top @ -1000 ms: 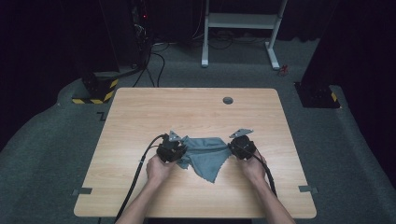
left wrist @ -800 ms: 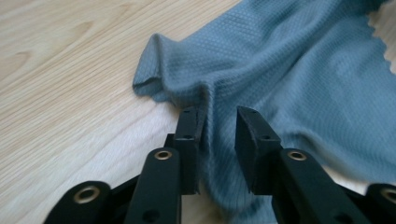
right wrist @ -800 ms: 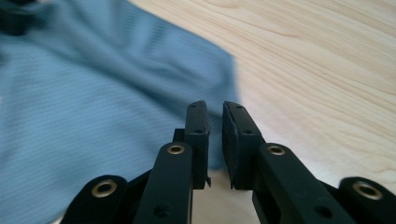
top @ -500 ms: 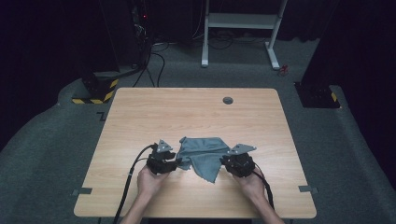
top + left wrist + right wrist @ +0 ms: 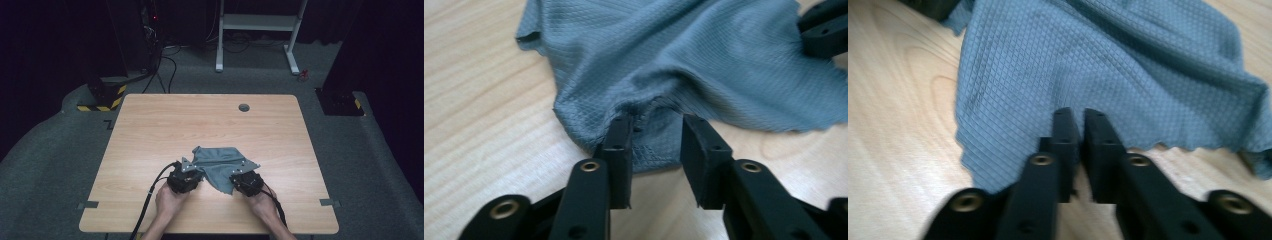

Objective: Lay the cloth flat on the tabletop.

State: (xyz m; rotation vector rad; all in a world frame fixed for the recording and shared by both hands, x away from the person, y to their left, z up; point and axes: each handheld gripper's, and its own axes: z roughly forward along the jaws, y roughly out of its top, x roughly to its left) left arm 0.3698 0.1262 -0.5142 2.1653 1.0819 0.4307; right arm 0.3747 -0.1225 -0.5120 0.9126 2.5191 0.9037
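Cloth (image 5: pixel 684 55): grey-blue woven fabric, fine diamond-textured weave, matt, stitched hem. Table (image 5: pixel 165 125): light wood-grain top, smooth, faint sheen. Left gripper (image 5: pixel 656 145) and right gripper (image 5: pixel 1079 135): black matt plastic, brass-coloured rivets. Floor (image 5: pixel 60 165): grey carpet, rough.

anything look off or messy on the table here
Only the grey cloth: it lies rumpled and bunched near the front of the wooden table, not flat. The left gripper, whose jaws have just been closing, straddles a hem without pinching it. The right gripper is shut at another edge. Nothing looks spilled or damaged.
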